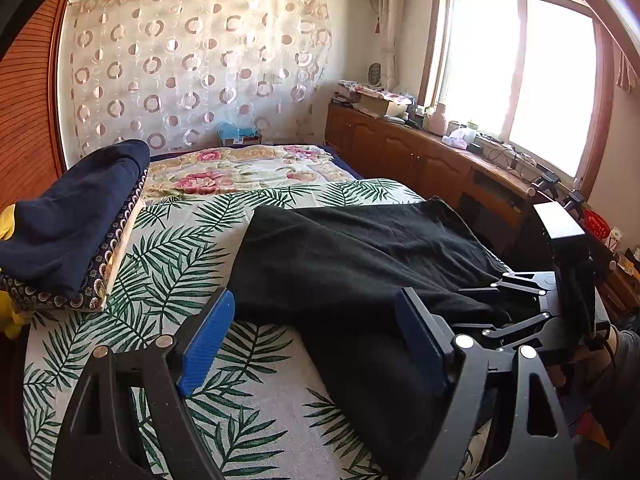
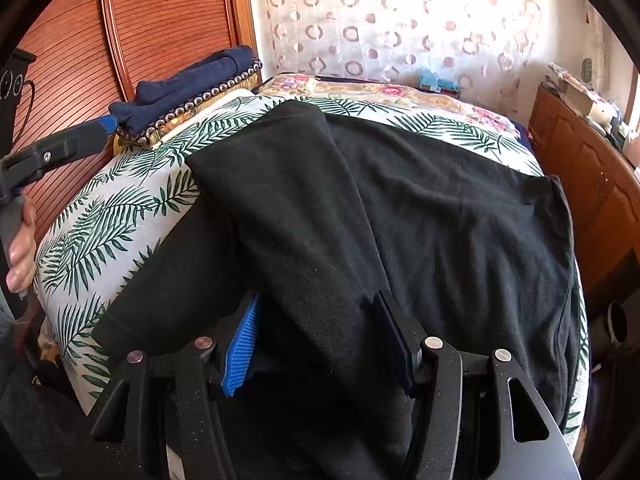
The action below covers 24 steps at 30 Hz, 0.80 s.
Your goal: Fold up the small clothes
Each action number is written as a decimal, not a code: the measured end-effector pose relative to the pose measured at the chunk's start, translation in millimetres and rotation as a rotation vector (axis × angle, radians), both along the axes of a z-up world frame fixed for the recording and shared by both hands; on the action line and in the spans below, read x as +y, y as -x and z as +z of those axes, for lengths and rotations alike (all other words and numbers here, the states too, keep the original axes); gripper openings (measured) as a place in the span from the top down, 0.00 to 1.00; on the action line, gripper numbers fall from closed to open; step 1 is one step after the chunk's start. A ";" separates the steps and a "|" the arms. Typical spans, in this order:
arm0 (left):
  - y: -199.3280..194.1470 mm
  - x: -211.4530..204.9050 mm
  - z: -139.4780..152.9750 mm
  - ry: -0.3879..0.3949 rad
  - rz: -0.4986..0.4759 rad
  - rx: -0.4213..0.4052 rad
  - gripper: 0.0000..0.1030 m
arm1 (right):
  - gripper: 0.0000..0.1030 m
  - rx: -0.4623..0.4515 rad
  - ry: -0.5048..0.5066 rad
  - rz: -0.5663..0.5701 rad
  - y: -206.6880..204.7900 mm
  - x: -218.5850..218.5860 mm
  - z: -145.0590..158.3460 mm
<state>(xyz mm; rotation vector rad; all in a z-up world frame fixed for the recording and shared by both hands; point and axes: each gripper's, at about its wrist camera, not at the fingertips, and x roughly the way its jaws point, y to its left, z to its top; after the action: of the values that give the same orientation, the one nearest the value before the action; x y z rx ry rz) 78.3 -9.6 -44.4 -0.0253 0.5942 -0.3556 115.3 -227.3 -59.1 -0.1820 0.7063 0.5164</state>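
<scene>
A black garment [image 1: 360,256] lies spread on the leaf-print bed cover [image 1: 168,264]. One part of it is folded over as a long strip [image 2: 304,216]. My left gripper [image 1: 316,324] hovers at the garment's near left edge. Its jaws stand wide apart and its blue pads [image 1: 208,344] touch nothing. My right gripper [image 2: 320,340] is low over the garment's near end, with the folded strip running between its pads [image 2: 242,352]. The pads stand apart and do not press the cloth. The right gripper [image 1: 520,300] also shows at the garment's right side in the left wrist view.
A stack of folded clothes [image 1: 76,220] with a navy piece on top sits at the bed's left side [image 2: 192,80]. A floral quilt [image 1: 240,168] covers the far end. Wooden cabinets [image 1: 400,148] run under the window on the right. A hand [image 2: 20,240] grips the left tool.
</scene>
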 end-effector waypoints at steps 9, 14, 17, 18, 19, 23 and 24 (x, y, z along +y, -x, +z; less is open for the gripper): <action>1.2 -0.9 -2.3 -0.002 0.005 0.001 0.19 | 0.67 -0.002 0.021 0.043 2.8 11.7 -5.1; 1.8 -0.1 -1.9 0.000 0.007 0.000 0.19 | 0.90 -0.054 0.028 0.077 13.4 15.5 1.8; 2.1 0.7 -1.3 0.006 0.011 -0.002 0.19 | 0.91 -0.095 -0.022 0.080 23.9 8.1 17.8; 2.6 0.8 -1.4 0.007 0.012 -0.002 0.19 | 0.91 -0.107 -0.044 0.077 26.9 4.5 24.4; 2.7 1.0 -1.2 0.007 0.012 -0.002 0.19 | 0.91 -0.119 -0.056 0.071 29.4 1.2 29.2; 3.8 -0.5 -0.8 0.010 0.009 -0.003 0.19 | 0.91 -0.169 -0.087 0.050 43.7 -15.7 50.0; 3.8 -1.2 -0.9 0.012 0.006 -0.002 0.19 | 0.91 -0.181 -0.087 0.042 48.8 -21.4 53.0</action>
<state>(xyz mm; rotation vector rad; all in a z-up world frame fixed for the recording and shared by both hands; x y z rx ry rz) 74.4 -10.9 -45.3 -0.0383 0.5902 -0.3532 66.5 -248.7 -6.2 -0.1603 0.5031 0.5620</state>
